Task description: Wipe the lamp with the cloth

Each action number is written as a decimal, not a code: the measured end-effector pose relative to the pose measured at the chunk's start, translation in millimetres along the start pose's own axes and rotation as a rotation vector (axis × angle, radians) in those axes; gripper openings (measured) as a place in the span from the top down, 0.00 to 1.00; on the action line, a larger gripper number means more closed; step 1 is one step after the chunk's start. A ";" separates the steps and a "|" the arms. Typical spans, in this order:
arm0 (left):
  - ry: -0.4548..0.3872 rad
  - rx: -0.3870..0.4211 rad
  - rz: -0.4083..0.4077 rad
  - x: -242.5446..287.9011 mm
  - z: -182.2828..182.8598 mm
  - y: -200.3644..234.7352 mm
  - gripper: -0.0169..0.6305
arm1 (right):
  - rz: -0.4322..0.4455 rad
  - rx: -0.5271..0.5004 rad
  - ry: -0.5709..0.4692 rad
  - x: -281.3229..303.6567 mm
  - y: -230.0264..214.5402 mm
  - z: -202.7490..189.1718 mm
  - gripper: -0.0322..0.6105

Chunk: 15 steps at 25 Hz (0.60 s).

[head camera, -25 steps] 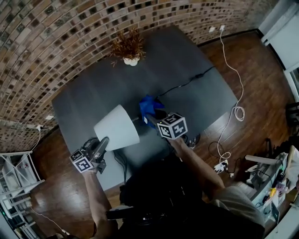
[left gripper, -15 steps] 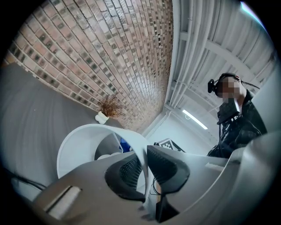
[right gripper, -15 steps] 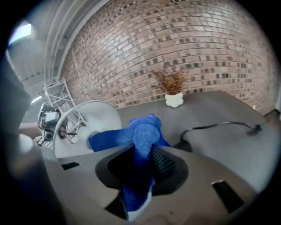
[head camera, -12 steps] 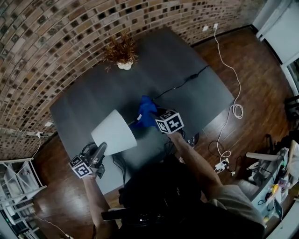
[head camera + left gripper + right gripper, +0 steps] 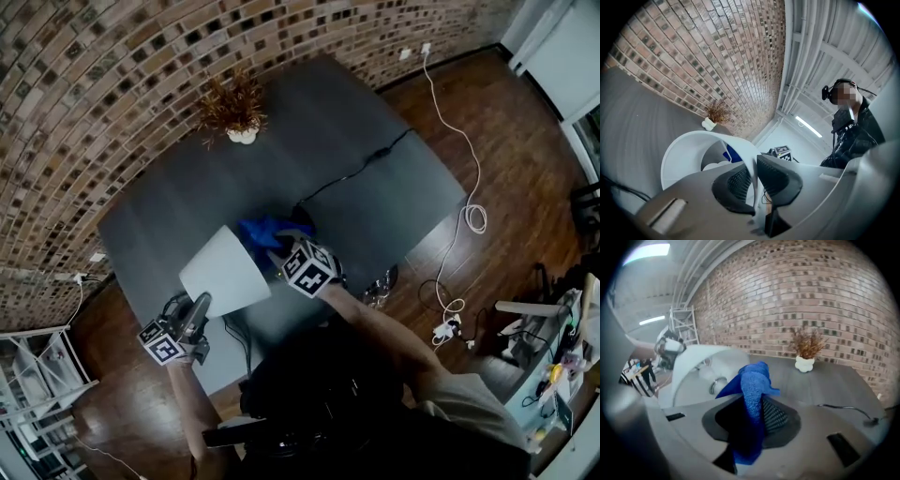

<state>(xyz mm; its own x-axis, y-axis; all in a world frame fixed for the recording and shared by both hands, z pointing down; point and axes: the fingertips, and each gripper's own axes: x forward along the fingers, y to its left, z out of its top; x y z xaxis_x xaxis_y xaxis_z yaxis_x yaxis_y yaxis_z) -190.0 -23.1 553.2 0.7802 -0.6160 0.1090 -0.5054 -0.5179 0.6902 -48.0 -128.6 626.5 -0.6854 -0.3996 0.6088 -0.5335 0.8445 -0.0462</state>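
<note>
- Table (image 5: pixel 375 187): dark top. The lamp (image 5: pixel 223 270) lies tipped over the near-left part of it, with the wide mouth of its shade turned toward the left gripper (image 5: pixel 753 183). No view shows whether any part of the lamp rests on the table.
- Lamp, hold: the left gripper's jaws are almost together and pinch the thin rim of the white shade, one pad inside and one outside.
- Lamp, risk (judged): the lamp is steadied by that one thin edge. A firm push from the opposite end could crease the rim or lever it out of the pads.
- Right gripper (image 5: pixel 757 420): it is at the lamp's narrow end, opposite the left gripper, with its jaws clamped on the blue cloth (image 5: pixel 752 385). It cannot be told whether the cloth touches the shade.
- Cloth, risk (judged): only a bunched tuft stands proud of the jaws. If it is pressed too close, the hard jaw tips rather than the fabric may meet the shade and scuff it.
- Cable (image 5: pixel 354 172): it appears to lead from behind the lamp toward the far right edge of the table. It may pull taut or snag if the lamp is swung further from it.
- Head view only: shows both grippers flanking the lamp, and the cable's whole run.
- Left gripper view only: shows the inside of the shade, the pinch on its rim, and the cloth as a blue patch beyond the lamp's far opening.
- Right gripper view only: shows the metal fitting at the lamp's narrow end and the grip on the cloth.
- Potted plant (image 5: pixel 232 117): it stands beyond the lamp, well apart from it, and appears in all three views.
</note>
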 end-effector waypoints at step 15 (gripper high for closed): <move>0.010 0.138 -0.018 2.4 -13.4 -13.8 0.92 | -0.188 0.208 -0.081 -106.8 -100.5 -13.9 0.79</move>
<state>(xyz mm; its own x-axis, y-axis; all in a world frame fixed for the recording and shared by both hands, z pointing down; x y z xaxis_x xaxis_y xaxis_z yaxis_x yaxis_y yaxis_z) -176.3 -9.6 553.6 0.7928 -0.6003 0.1054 -0.5370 -0.6060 0.5869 85.7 -165.8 577.1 -0.5982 -0.5763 0.5568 -0.7390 0.6654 -0.1052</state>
